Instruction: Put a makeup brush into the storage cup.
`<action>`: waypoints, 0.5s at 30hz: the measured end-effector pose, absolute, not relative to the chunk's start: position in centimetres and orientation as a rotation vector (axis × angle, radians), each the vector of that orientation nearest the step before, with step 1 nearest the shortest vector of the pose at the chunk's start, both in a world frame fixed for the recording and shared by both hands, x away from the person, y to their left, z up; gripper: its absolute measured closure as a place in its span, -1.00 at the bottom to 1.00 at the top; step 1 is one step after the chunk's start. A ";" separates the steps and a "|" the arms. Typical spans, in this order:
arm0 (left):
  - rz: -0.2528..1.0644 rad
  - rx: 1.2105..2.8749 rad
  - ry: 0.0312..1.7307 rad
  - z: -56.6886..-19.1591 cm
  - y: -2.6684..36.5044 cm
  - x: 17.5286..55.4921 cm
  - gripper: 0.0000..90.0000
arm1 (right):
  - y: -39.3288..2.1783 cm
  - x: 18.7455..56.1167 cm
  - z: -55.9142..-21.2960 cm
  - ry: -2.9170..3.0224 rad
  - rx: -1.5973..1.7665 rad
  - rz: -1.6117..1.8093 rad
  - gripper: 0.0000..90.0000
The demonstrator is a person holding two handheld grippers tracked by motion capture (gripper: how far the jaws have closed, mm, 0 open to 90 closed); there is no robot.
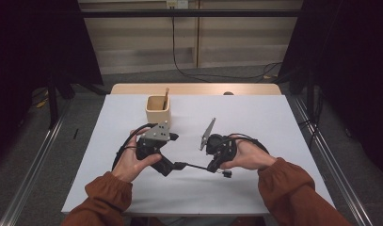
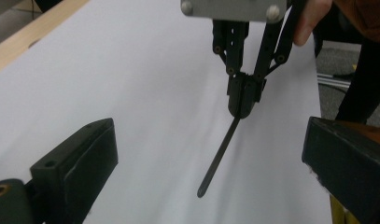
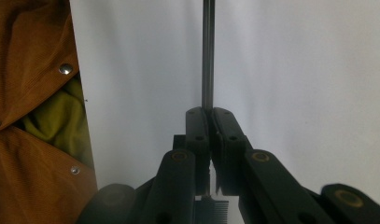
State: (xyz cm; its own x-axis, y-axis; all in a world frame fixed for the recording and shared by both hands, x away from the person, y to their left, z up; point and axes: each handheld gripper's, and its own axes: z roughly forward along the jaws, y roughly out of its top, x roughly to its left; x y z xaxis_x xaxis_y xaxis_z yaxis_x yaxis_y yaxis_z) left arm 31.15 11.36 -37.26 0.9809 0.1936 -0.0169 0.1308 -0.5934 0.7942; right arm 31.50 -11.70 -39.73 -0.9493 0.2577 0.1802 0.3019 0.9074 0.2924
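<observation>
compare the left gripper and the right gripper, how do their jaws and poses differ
The right gripper is shut on a thin dark comb, gripped by its toothed end; the left gripper stands open with nothing between its jaws. The right gripper holds the comb's handle out toward the left gripper, which faces it. Both are black, hand-held over the white table.

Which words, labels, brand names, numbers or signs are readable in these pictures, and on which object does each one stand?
None: no readable text stands on anything here.
The wooden cup, the white table and the grey plate on the left gripper carry no print.
The thin black comb held in the right gripper bears no marking.
A pale fitting on the far wall is too small to read.
</observation>
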 end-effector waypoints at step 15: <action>0.011 2.416 0.144 -38.5 9.9 31.2 -0.86 | -11.4 31.4 -39.9 -2.937 -0.369 -0.446 0.91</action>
State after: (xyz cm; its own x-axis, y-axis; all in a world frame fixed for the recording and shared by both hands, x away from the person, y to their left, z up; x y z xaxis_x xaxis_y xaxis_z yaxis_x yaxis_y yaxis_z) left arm 31.21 9.88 -38.50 0.9938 0.1070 -0.0314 0.1010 -0.7445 0.6599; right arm 31.42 -11.40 -39.88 -0.9588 0.2188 0.1814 0.2628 0.9255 0.2728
